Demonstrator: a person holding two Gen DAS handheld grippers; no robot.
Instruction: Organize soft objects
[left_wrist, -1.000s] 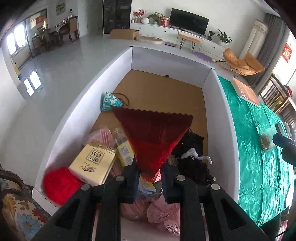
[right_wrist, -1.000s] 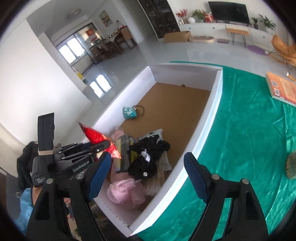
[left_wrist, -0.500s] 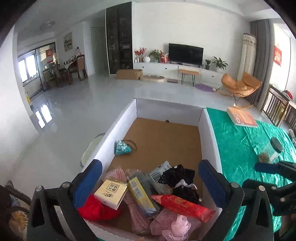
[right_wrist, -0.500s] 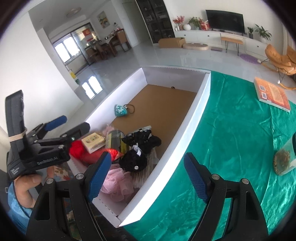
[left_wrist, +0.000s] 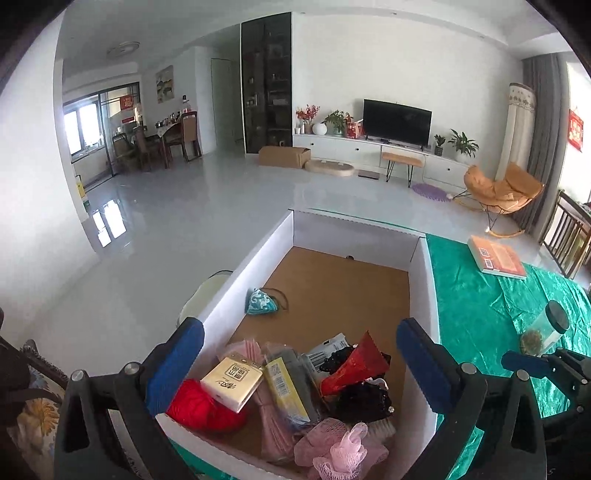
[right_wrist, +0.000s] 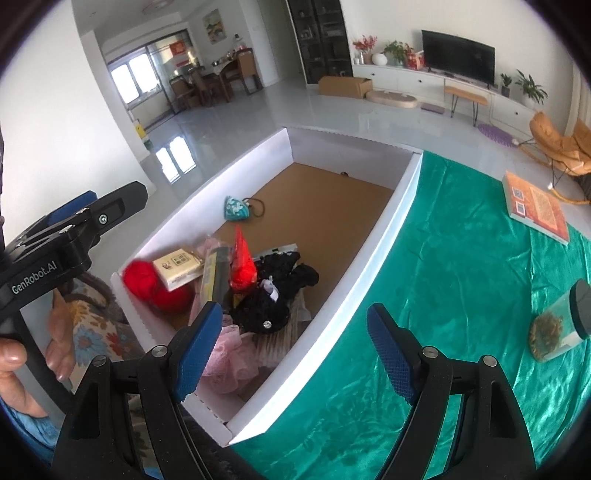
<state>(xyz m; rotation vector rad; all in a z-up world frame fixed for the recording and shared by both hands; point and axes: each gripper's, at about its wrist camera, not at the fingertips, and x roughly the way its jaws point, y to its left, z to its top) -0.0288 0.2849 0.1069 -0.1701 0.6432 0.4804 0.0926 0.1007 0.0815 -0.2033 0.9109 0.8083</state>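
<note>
A white cardboard box (left_wrist: 255, 258) with a brown floor holds a pile of soft things at its near end: a red packet (left_wrist: 354, 363) lying on black fabric (left_wrist: 364, 398), a red yarn ball (left_wrist: 199, 406), a tissue pack (left_wrist: 232, 380), a pink mesh puff (left_wrist: 340, 450). A teal pouch (left_wrist: 260, 302) lies apart, farther in. My left gripper (left_wrist: 299, 365) is open and empty above the box's near end. My right gripper (right_wrist: 295, 350) is open and empty over the box's right wall (right_wrist: 388, 236); the red packet (right_wrist: 242, 266) shows there too.
A green cloth (right_wrist: 461, 277) covers the table right of the box. On it lie an orange book (right_wrist: 535, 206) and a jar with a dark lid (right_wrist: 557, 325). A flowered cushion (right_wrist: 92, 325) sits left of the box. The living room floor lies beyond.
My left gripper opened and let go of the red packet, which now lies on the pile in the box. The left gripper then pulled back and up. The right gripper stayed open.
</note>
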